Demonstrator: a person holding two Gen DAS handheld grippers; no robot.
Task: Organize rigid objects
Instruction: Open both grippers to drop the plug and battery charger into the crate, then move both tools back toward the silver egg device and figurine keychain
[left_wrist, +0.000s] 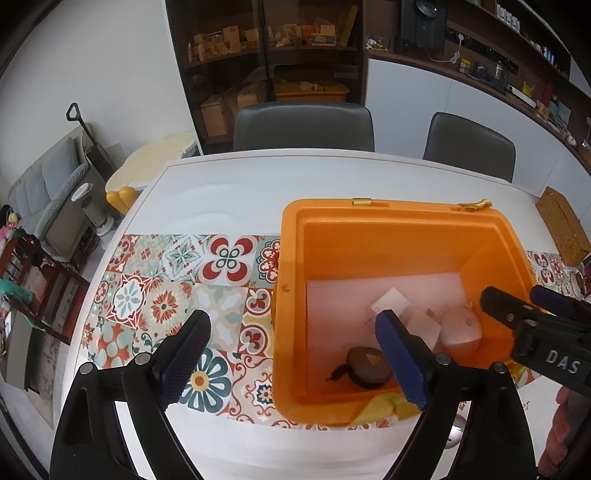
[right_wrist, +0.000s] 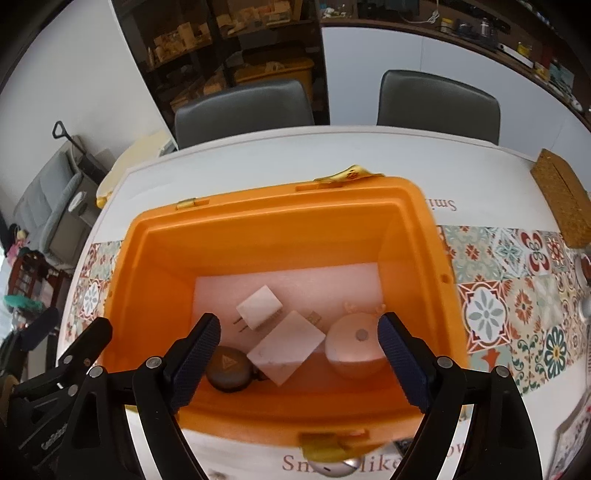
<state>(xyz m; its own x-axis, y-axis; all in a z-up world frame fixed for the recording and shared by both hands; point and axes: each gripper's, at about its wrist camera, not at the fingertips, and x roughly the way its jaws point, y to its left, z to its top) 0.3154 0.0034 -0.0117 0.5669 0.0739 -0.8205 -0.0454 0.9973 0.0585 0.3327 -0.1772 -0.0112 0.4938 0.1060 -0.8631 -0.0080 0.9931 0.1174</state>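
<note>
While the orange bin (right_wrist: 280, 229) sits on the patterned runner (left_wrist: 166, 295) of the white table (left_wrist: 240, 184), 2 grey chairs (left_wrist: 303, 125) are seen at the far edge and a cork block (right_wrist: 561, 195) far right. Inside the bin, on pale foam, 2 white chargers (right_wrist: 260, 304), a dark round item (right_wrist: 227, 367) and a pinkish ball (right_wrist: 354, 345) are found. Left gripper (left_wrist: 291, 354) is held over the bin's near-left rim, jaws apart, empty. Right gripper (right_wrist: 299, 354) is held above the bin, jaws apart, empty. Items at the near edge are blurred, not identifiable.
</note>
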